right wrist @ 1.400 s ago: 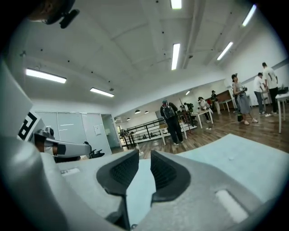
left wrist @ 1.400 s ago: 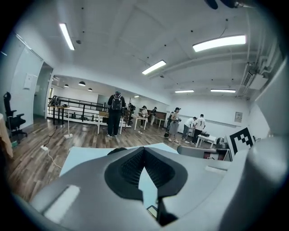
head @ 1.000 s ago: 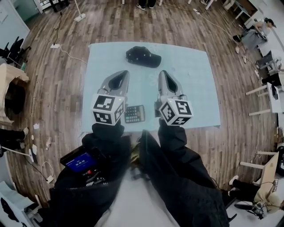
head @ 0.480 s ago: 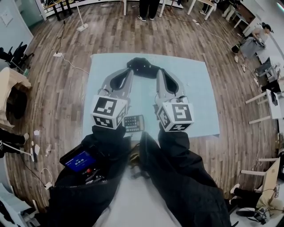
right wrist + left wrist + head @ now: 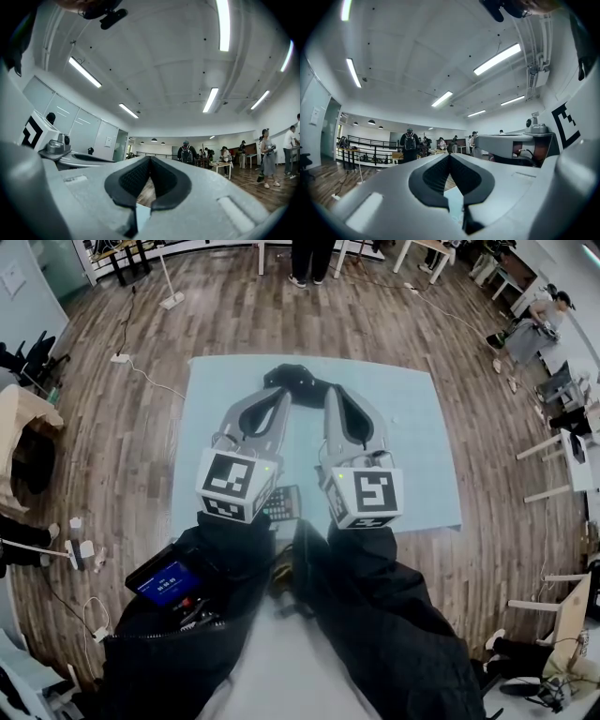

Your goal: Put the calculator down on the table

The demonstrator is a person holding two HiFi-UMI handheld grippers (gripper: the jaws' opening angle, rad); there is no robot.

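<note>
Pale blue desk (image 5: 412,427) on a wood floor carries the calculator (image 5: 284,504), which lies flat near the front edge. The left claw (image 5: 449,155) and right claw (image 5: 150,159) hang above it, each pressed together and empty. Their tips are near a black cap (image 5: 298,382).

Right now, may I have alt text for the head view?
The left gripper and right gripper, both shut, hover over a blue table, their tips hiding part of a black cap. A calculator lies on the table between their cubes.

Two hand-held grippers (image 5: 279,397) (image 5: 331,397); one calculator (image 5: 284,504); one cap (image 5: 298,381); one table (image 5: 417,437)
</note>
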